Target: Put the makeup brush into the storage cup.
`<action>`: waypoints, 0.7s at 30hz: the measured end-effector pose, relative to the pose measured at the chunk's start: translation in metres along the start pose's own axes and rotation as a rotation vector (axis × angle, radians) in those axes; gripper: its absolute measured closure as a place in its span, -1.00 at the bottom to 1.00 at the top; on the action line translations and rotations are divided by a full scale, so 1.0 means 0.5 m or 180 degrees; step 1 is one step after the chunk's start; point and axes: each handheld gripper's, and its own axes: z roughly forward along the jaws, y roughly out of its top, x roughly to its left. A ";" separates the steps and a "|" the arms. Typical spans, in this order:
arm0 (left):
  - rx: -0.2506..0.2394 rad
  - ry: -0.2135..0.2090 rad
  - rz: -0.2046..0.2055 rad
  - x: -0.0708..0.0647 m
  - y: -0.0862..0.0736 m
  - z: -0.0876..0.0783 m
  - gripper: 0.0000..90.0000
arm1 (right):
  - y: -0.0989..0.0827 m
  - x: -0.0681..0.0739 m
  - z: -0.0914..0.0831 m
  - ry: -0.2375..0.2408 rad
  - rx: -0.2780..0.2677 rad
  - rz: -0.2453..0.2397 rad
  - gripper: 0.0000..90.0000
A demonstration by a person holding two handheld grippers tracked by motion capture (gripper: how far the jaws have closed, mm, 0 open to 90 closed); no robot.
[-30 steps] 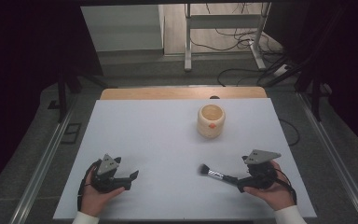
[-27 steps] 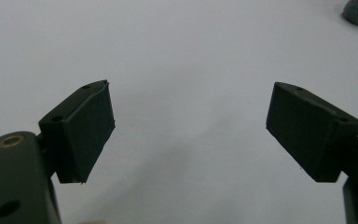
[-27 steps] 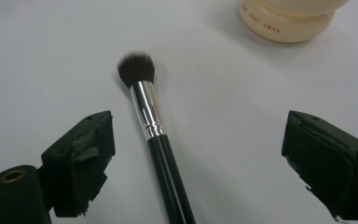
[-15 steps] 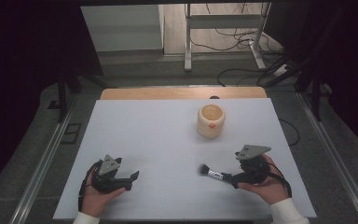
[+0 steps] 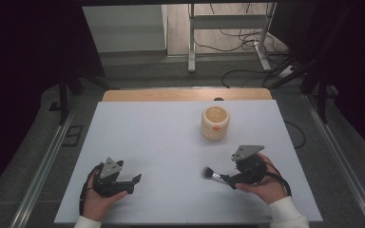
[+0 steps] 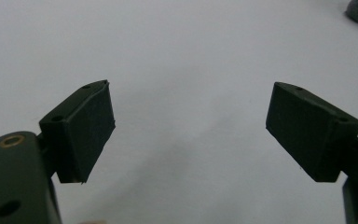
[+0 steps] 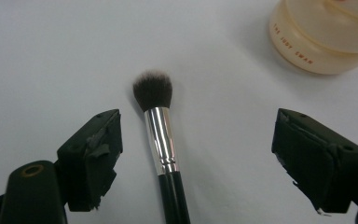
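1. I have the right gripper (image 5: pixel 228 180) low over the near right part of the white table (image 5: pixel 161 137), jaws spread wide, holding nothing
2. A makeup brush (image 7: pixel 161 140) lies flat on the table between those jaws, nearer the left one in the right gripper view and touching neither; its dark bristle head (image 7: pixel 153 91) points away from my hand and the black handle (image 7: pixel 173 200) runs back under the gripper
3. The left gripper (image 5: pixel 135 179) rests near the front left of the table, well apart from the brush, jaws also wide and empty, with bare table between them in the left gripper view
4. A cream-coloured jar (image 5: pixel 215 123) stands upright farther back, beyond the brush; it looks open at the top in the high view, though I cannot be sure
5. I judge the brush light and stiff along the handle, soft at the bristles
6. The polished silver ferrule (image 7: pixel 161 140) looks slippery and round, so it may roll or squirt out of a pinch
7. I would close on the black handle just behind the ferrule, squarely across it, and keep clear of the bristles so they are not crushed
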 end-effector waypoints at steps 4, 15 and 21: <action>0.0004 0.0002 -0.0003 0.000 -0.001 0.001 -0.65 | 0.007 0.004 0.009 0.0031 0.0063 -0.0032 -0.59; 0.0006 0.0006 0.0001 0.000 -0.001 0.001 -0.65 | 0.018 0.012 0.048 0.0100 0.0396 -0.0144 -0.57; 0.0007 0.0005 0.0001 0.001 -0.001 0.001 -0.65 | 0.018 0.015 0.070 0.0169 0.0559 -0.0167 -0.48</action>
